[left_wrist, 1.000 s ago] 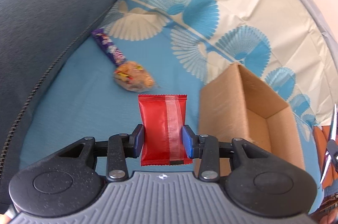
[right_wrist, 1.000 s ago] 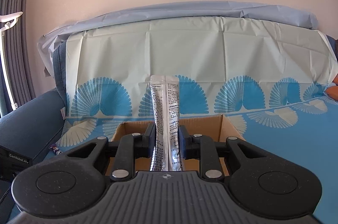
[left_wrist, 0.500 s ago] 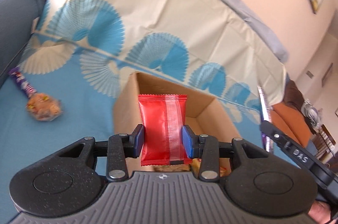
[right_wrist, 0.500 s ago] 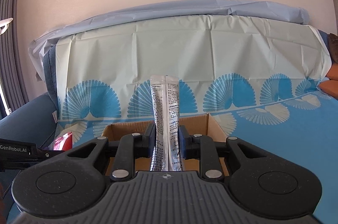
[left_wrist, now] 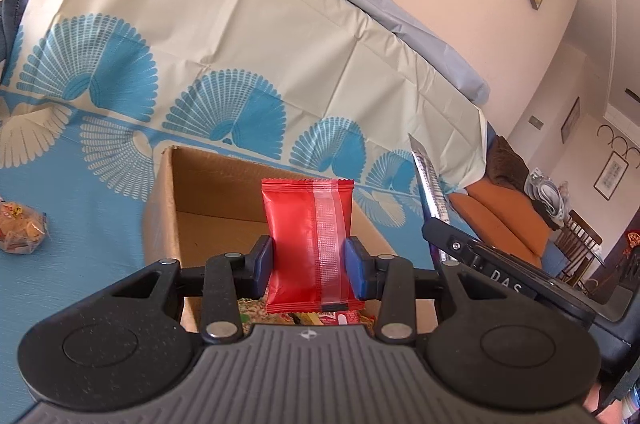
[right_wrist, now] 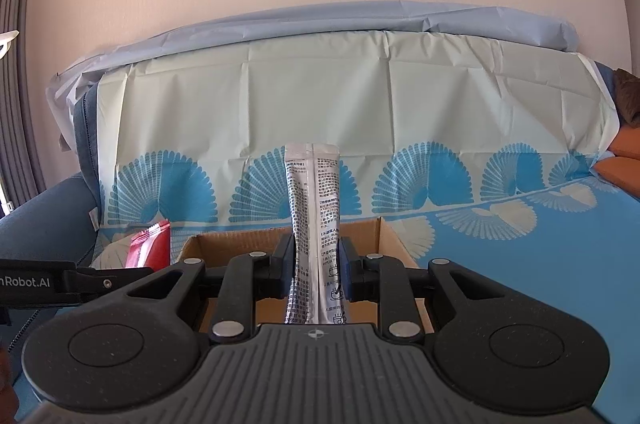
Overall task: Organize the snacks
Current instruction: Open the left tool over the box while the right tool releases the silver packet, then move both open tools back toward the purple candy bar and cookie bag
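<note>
Two snack packets are being held over one cardboard box [left_wrist: 208, 195], one in each gripper. At the far left of the left wrist view, a clear-wrapped snack [left_wrist: 20, 230] is being left lying on the blue patterned cloth [left_wrist: 80, 224], well apart from the box. Further right, the open box is being shown standing on that cloth, with a few colourful packets [left_wrist: 320, 316] being glimpsed inside it, low behind the gripper. In the middle of that view, a red packet [left_wrist: 308, 244] is being clamped upright between the blue pads [left_wrist: 262, 264] of the left gripper [left_wrist: 308, 266], above the box opening. At the right edge, the right gripper [left_wrist: 442, 244] is being seen from the side with a silver stick sachet [left_wrist: 428, 183] being pinched in it and pointed upward.

In the right wrist view, the red packet [right_wrist: 150, 244] is being shown at the left, beside the box's left rim, held by the left gripper [right_wrist: 132, 270]. In the centre, the silver stick sachet [right_wrist: 314, 236] is being gripped upright by the closed jaws of the right gripper [right_wrist: 314, 270], over the cardboard box [right_wrist: 384, 236]. To the right, the blue patterned cloth [right_wrist: 540, 264] is being spread over the seat and up the backrest.
</note>
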`<state>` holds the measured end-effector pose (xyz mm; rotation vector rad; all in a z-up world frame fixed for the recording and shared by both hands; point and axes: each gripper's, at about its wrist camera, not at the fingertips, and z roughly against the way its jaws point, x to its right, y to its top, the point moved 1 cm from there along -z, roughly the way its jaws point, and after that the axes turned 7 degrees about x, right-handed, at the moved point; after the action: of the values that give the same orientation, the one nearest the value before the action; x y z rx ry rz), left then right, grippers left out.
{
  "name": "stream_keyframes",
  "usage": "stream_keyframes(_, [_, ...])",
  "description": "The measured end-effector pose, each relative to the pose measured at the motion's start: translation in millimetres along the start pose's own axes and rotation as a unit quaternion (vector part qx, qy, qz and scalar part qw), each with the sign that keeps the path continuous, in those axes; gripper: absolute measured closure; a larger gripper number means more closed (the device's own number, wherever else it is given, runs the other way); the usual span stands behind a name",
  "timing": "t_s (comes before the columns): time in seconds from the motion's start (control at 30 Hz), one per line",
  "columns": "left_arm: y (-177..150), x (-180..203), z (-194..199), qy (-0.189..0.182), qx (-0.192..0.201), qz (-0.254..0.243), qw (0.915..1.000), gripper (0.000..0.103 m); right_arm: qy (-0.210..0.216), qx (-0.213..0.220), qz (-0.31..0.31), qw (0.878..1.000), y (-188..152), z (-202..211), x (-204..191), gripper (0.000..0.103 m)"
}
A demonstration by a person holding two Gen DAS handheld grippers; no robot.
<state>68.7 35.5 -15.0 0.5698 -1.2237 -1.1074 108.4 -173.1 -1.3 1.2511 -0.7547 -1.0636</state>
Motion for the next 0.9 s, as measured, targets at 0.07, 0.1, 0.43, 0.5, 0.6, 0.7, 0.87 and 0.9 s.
stream_keyframes(0.07, [-0.6, 2.4, -0.8, -0.007, -0.003, -0.004, 1.0, 0.06, -0.002, -0.002, 0.002, 1.0, 0.1, 0.0, -1.3, 0.079])
stream_keyframes(0.1, [-0.7, 2.6, -1.5, -0.01, -0.003, -0.005, 0.9999, 0.06, -0.002, 0.0, 0.003, 1.0, 0.5, 0.6, -1.9, 0.079])
stream_keyframes(0.43, [-2.0, 1.3, -1.7, -0.037, -0.016, 0.019, 0.999, 0.051, -0.013, 0.004, 0.017, 1.0, -1.6, 4.6, -12.9, 0.073])
stream_keyframes(0.5, [-1.8, -0.7, -1.8, -0.036, -0.021, 0.025, 0.9988, 0.044, -0.027, 0.005, 0.016, 0.999, -1.8, 4.4, -12.9, 0.061])
stream_keyframes(0.6, [-0.4, -5.0, 1.7, -0.031, -0.02, 0.029, 0.9989, 0.042, -0.033, 0.002, 0.001, 0.999, -1.6, 3.9, -10.6, 0.055])
stream_keyframes(0.7, [1.8, -10.5, 5.2, -0.027, -0.019, 0.035, 0.9988, 0.042, -0.036, 0.0, -0.003, 0.999, -2.1, 2.4, -13.1, 0.047])
stream_keyframes(0.87, [3.8, -16.4, 10.2, -0.02, -0.019, 0.039, 0.9989, 0.042, -0.032, -0.002, 0.005, 0.999, -3.3, 0.8, -23.8, 0.039])
stream_keyframes(0.9, [4.0, -16.7, 11.7, -0.019, -0.018, 0.038, 0.9989, 0.042, -0.031, -0.003, 0.006, 0.999, -3.5, 0.4, -26.2, 0.039])
